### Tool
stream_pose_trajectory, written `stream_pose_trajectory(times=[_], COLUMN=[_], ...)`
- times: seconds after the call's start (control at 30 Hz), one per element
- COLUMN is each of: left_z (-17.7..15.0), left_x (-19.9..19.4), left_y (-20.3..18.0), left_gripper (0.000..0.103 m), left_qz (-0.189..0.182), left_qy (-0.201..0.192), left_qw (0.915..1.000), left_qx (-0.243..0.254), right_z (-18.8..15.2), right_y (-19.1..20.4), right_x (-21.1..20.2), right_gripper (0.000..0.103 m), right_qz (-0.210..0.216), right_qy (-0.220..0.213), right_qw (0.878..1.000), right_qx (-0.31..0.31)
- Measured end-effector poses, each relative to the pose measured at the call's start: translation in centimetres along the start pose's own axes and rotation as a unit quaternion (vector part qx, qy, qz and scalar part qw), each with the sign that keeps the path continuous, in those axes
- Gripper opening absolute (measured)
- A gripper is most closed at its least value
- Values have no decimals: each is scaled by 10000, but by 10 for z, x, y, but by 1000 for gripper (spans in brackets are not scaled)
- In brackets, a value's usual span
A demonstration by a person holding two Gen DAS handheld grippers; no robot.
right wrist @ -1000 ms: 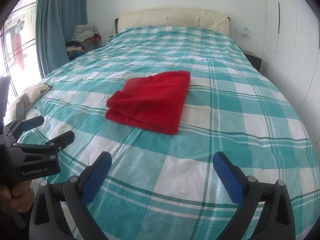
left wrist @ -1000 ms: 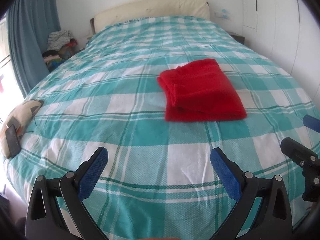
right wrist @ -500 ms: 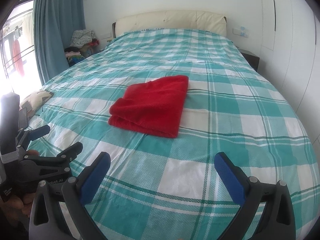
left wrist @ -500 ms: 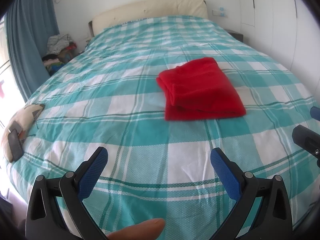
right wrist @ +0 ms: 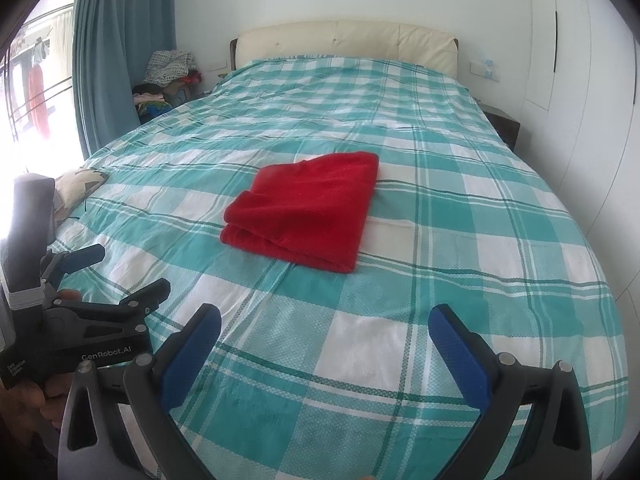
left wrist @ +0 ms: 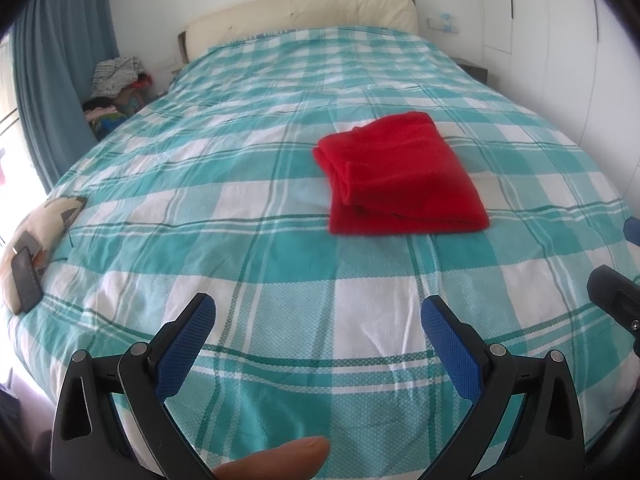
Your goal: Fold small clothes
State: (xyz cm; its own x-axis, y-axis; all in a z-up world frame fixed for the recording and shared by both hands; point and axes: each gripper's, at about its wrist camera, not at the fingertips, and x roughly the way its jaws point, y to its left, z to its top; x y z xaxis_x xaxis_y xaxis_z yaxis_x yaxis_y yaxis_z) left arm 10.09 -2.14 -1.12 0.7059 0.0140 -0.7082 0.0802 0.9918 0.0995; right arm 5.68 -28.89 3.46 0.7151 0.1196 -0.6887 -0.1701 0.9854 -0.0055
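One folded red fleece garment (left wrist: 400,176) centre frame on teal-and-white checked bedspread (left wrist: 240,240), left gripper (left wrist: 318,320) and right gripper (right wrist: 324,328) spread wide, empty, bottom of frame.

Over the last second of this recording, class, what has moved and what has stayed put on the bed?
Only the grippers shifted: both backed slightly away from the folded red garment. A fingertip has come into the bottom of the left wrist view. Nothing was taken hold of or let go. The left gripper and right gripper remain open and empty; the garment lies unchanged on the checked bedspread.
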Motion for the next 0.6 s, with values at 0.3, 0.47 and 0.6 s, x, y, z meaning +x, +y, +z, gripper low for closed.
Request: stream_pose_trajectory(times=[0.3,0.47,0.6], left_z=[1,1,1], left_x=[-2,-4,-5], left_y=[-1,-2,0], left_gripper=[103,103,103], left_qz=[27,39,45], left_qy=[5,44,56], left_qw=[10000,10000,9999], left_qx=[-13,-67,-92], right_z=[-3,-4,-2], right_y=[-5,-2,1], right_x=[10,11,11], right_gripper=[102,102,102], right_qz=[-77,-93,-90], right_qy=[95,119,116], right_qw=[9999,9999,9999], right_qx=[66,6,-35])
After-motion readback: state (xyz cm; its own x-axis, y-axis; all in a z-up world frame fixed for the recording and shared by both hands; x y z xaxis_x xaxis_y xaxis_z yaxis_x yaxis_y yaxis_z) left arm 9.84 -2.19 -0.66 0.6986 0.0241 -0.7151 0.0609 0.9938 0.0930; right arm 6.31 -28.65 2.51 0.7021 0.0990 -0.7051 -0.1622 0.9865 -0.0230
